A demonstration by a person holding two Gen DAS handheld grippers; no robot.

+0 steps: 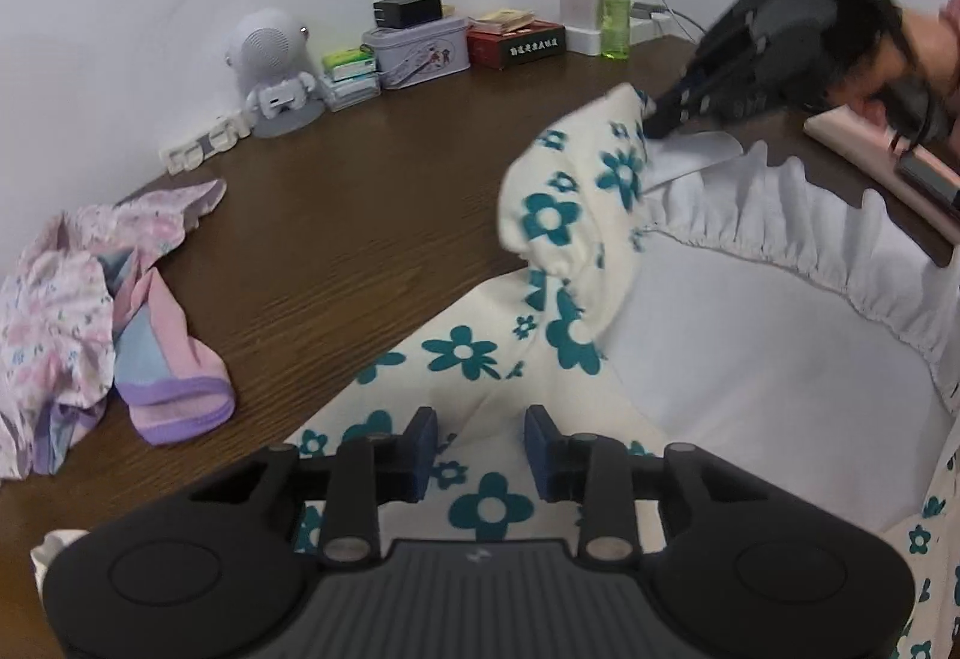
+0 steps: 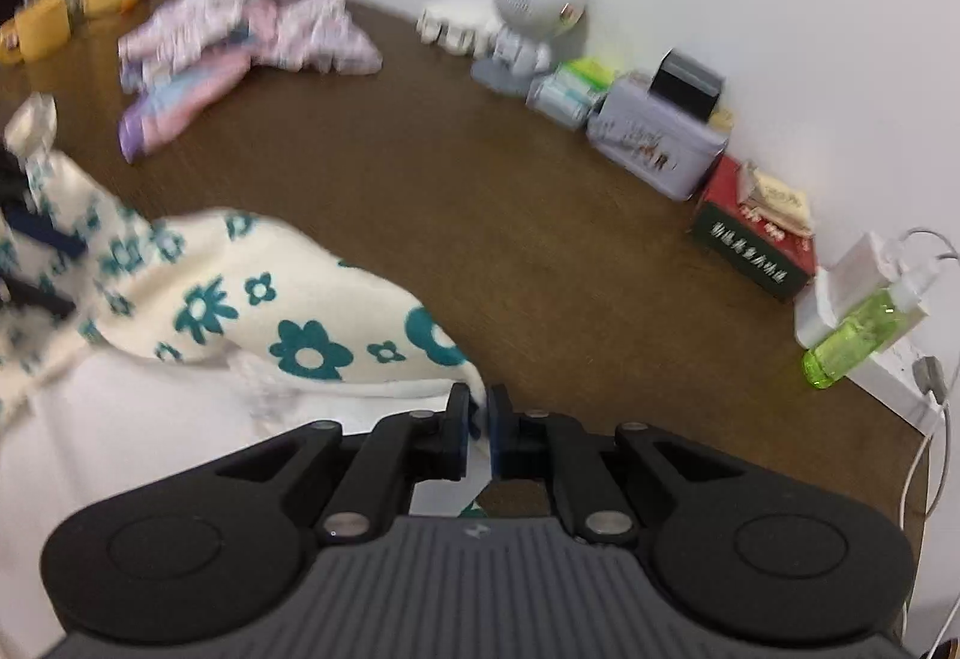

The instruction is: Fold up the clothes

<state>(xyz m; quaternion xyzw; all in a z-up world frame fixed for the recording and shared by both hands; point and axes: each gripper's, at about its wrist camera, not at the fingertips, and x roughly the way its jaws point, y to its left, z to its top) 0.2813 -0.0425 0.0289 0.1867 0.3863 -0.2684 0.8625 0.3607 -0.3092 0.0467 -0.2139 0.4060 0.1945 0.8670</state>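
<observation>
The floral garment (image 1: 462,353) lies on the near part of the table (image 1: 336,215), cream with teal flowers, its white ruffled panel (image 1: 780,335) spread to the right. The right gripper (image 2: 478,413) has its fingers closed on a corner of the garment, and in the left wrist view that corner is lifted off the table at the far right, so the cloth runs in a raised ridge from the pinch down and leftward to the flat part. The left gripper (image 1: 480,449) hangs over the near end of the garment with its fingers apart and nothing between them; whether its pads touch the cloth I cannot tell. So the garment's long axis runs from the left gripper, near, to the right gripper, far and right, and the right one alone holds it. I judge a fold is in hand. A pink pile (image 1: 90,323) lies crumpled at the far left, well apart. A lidded tin (image 1: 420,50) and a red box (image 1: 516,41) stand by the wall; their contents are hidden.
</observation>
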